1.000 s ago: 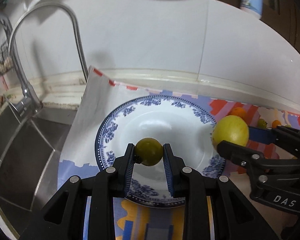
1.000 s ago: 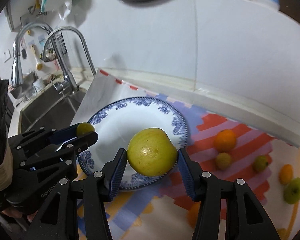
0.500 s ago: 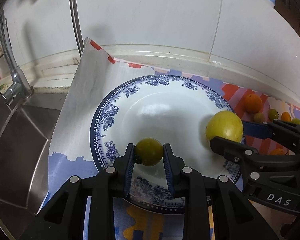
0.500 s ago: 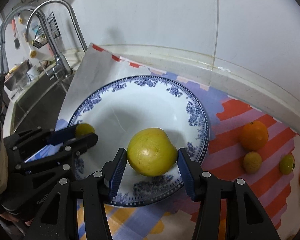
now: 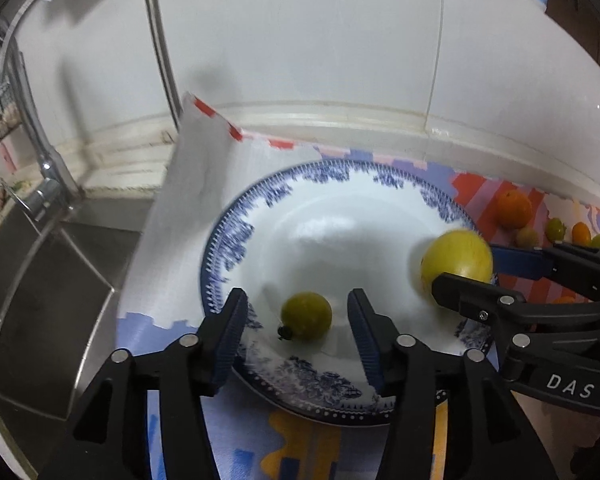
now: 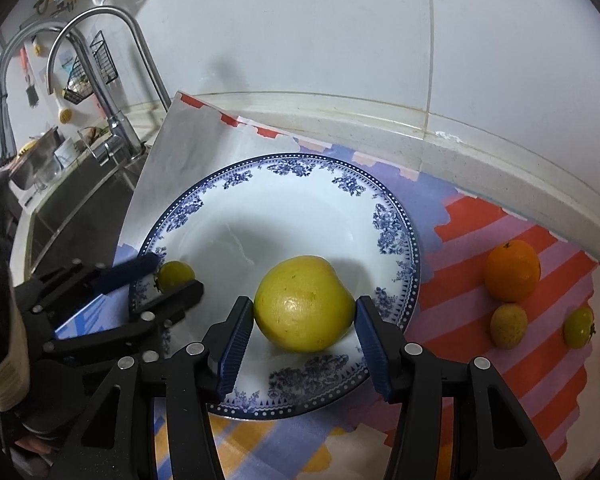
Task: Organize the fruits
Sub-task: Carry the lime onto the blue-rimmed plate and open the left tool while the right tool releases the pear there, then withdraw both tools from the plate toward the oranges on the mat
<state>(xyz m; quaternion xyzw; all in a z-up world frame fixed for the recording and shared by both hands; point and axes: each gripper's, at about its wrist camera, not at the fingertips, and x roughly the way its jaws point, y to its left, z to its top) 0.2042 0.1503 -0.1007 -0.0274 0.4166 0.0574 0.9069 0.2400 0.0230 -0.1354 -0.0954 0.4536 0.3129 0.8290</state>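
- At the far left a stainless steel sink sits sunk into the counter, with a curved chrome tap arching over it against the white tiled wall.
- A white sheet with a red-patterned edge leans up beside the tap, and its lower part lies under the plate.
- The round white plate with a blue floral rim rests on a patterned mat of purple, red and orange patches spread over the counter.
- The left hand-held gripper points down at the near left part of the plate; its jaws are opening, and the blue ribbed pads stand clear on both sides of the fruit between them.
- That fruit is a small round yellow-green fruit with a dark stem end; it lies on the white of the plate, touching neither pad.
- In the right wrist view the same small fruit sits near the plate's left rim, between the left gripper's fingers.
- The right hand-held gripper pinches a large yellow-green apple-shaped fruit, with a pad pressed against each side of it.
- This large fruit is low over the near right part of the plate; whether it touches the plate I cannot tell.
- To the right, off the plate, loose fruits lie on the mat: a round orange citrus fruit, just below it a small dull-yellow round fruit, then a small green fruit, well apart from the plate.
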